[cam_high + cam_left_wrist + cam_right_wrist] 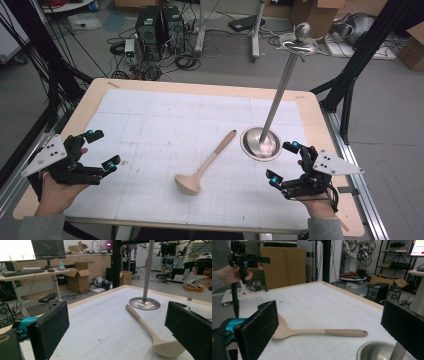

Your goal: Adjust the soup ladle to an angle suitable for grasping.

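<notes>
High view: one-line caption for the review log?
Beige ladle lies beside the steel stand, flanked by open left tool and right tool.

Obstacles, placed relative to the ladle (207, 165): steel stand (261, 143) just beyond its handle tip, pole rising tall and tilted. Free room: bare worktop (150, 120) left of the ladle and behind it; open strip between its bowl and the near edge; gaps to both claws.

Wooden table (90, 95), white gridded mat (165, 125), beige ladle (205, 165), steel stand base (261, 144)
</notes>
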{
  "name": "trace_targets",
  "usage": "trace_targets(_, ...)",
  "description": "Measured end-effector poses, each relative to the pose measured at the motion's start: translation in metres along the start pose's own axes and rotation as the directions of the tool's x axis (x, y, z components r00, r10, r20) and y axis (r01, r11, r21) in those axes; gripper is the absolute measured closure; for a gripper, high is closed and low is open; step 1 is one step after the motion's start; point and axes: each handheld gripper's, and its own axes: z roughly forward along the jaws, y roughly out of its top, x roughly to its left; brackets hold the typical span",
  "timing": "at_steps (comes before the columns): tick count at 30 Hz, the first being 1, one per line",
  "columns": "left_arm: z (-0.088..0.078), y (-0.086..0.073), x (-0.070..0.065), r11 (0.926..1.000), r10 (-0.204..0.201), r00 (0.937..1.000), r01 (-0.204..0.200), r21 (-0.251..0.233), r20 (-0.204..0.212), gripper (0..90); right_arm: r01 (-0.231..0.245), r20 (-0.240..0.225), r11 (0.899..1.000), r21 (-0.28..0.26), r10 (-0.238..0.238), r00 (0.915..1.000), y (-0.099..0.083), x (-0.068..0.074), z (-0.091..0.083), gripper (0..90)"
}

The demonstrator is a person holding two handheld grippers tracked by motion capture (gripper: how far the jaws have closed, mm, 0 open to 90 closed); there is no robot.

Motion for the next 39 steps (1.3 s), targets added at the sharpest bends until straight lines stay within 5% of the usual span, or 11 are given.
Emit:
trace_targets(12, 0.000, -0.001, 0.000, 0.9999, -0.009, 1.0000, 0.009, 0.009, 0.000, 5.9, -0.010, 0.008, 1.000, 0.013, 0.010, 0.9999, -0.001, 0.001, 0.003, 0.0)
trace_targets(26, -0.012, -0.005, 0.003, 0.9996, -0.021, 0.9995, 0.021, 0.017, -0.024, 5.9, -0.024, -0.003, 0.999, 0.039, 0.024, 0.9997, -0.001, 0.000, 0.026, 1.4)
trace_targets(32, -0.012, -0.006, 0.002, 0.9994, -0.023, 0.9995, 0.023, 0.027, -0.022, 5.9, -0.043, 0.051, 0.998, 0.048, 0.041, 0.9979, -0.002, 0.000, 0.037, 23.2)
trace_targets(33, -0.012, -0.007, 0.001, 0.9993, -0.023, 0.9995, 0.024, 0.028, -0.020, 5.9, -0.060, 0.052, 0.996, 0.061, 0.057, 0.9971, -0.004, -0.001, 0.041, 34.5)
trace_targets(38, -0.012, -0.009, 0.001, 0.9990, -0.025, 0.9995, 0.025, 0.038, -0.018, 5.9, -0.049, 0.043, 0.995, 0.091, 0.045, 0.9981, -0.007, 0.001, 0.051, 48.0)
trace_targets(39, -0.012, -0.009, 0.001, 0.9988, -0.024, 0.9995, 0.025, 0.042, -0.020, 5.9, -0.030, 0.030, 0.996, 0.082, 0.028, 0.9992, -0.006, 0.003, 0.056, 56.1)
